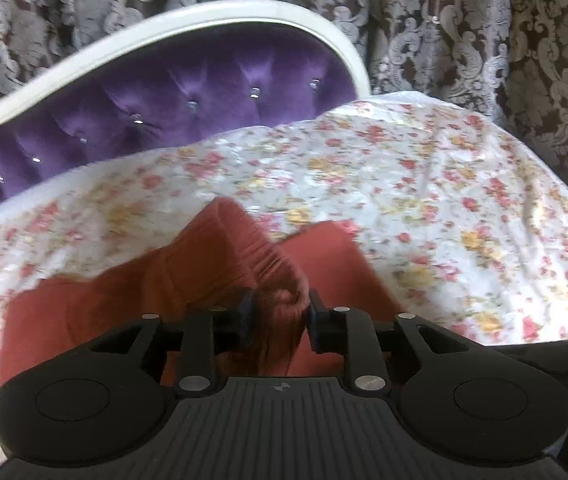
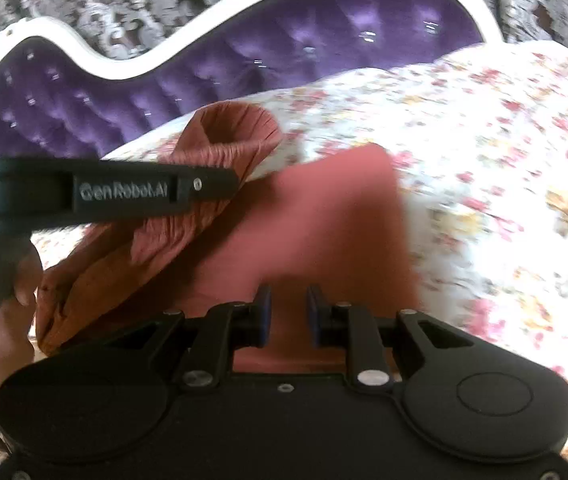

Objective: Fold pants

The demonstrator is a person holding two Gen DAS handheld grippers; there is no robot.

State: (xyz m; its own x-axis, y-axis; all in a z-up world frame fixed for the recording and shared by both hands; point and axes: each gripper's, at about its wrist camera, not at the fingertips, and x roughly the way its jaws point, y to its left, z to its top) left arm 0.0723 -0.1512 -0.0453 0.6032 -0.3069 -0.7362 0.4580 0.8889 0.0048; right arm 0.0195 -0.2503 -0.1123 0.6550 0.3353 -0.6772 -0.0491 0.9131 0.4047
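On the floral bedsheet (image 1: 423, 184) lay the rust pants (image 2: 323, 216), long axis toward 1 o'clock, left gripper (image 1: 280, 312) clamped on the gathered waistband (image 1: 252, 256), right gripper (image 2: 287, 316) slightly apart over flat cloth, gripping nothing.

We see bright daylight w/ washed-out whites on the floral sheet (image 1: 423, 184), esp. at right. Motion blur smears both views, worst on the rust pants (image 2: 323, 220) in the right wrist view. Glints streak on the purple headboard (image 2: 244, 64) studs. Fisheye bends the edges; dark shadow sits under the pants near the jaws.
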